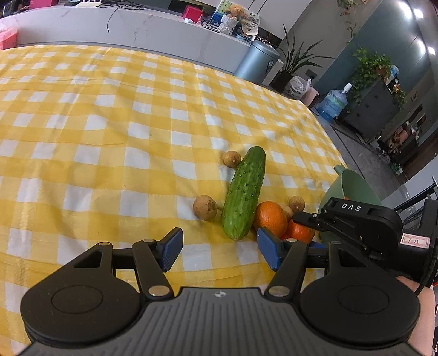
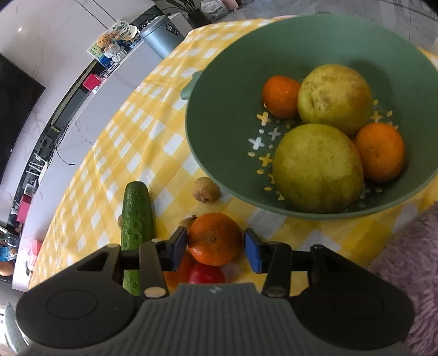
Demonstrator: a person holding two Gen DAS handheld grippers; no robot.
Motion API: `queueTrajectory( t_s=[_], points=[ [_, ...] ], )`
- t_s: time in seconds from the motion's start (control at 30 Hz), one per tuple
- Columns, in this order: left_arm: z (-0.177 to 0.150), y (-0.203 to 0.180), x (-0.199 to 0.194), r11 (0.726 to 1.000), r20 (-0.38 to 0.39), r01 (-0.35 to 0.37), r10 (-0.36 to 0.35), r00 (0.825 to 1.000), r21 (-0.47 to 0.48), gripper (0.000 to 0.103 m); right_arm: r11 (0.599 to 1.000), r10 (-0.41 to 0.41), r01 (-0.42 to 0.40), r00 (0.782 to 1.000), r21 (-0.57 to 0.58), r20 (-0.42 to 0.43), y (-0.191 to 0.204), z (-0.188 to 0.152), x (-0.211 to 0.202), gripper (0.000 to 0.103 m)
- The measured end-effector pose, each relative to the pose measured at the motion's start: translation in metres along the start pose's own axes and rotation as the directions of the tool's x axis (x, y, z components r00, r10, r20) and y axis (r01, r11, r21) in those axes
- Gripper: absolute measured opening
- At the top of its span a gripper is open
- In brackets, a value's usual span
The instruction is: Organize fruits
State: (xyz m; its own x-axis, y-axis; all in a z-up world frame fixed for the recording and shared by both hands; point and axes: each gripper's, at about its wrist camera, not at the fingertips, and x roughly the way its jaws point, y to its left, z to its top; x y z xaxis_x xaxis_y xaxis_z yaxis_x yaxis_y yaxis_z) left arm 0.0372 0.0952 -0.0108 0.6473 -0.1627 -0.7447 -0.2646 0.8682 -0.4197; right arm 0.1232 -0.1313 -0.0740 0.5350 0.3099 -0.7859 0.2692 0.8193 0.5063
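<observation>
The right tool straddles an orange lying on the surface, one pad on each side, not yet clearly pressing. The green bowl lies just ahead and to its right. The left tool hangs released, facing the cucumber, whose long axis runs away from it.

Yellow-white checked tablecloth, green bowl

Home living room: gingham tablecloth, houseplants, teddy bear.
</observation>
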Motion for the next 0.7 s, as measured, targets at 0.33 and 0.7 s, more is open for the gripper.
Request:
queueTrajectory(
  t_s=[0.33, 0.7],
  points=[
    [-0.009, -0.011, 0.005, 0.997, 0.075, 0.061, -0.064, 0.995, 0.05, 0.073, 0.994, 0.114, -0.114, 0.993, -0.002, 0.024, -0.008, 0.001, -0.012, 0.04],
    [-0.033, -0.052, -0.003, 0.958, 0.229, 0.018, -0.086, 0.97, 0.287, 0.073, 0.947, 0.32, -0.32, 0.946, -0.012, 0.056, -0.014, 0.008, -0.037, 0.04]
  ],
)
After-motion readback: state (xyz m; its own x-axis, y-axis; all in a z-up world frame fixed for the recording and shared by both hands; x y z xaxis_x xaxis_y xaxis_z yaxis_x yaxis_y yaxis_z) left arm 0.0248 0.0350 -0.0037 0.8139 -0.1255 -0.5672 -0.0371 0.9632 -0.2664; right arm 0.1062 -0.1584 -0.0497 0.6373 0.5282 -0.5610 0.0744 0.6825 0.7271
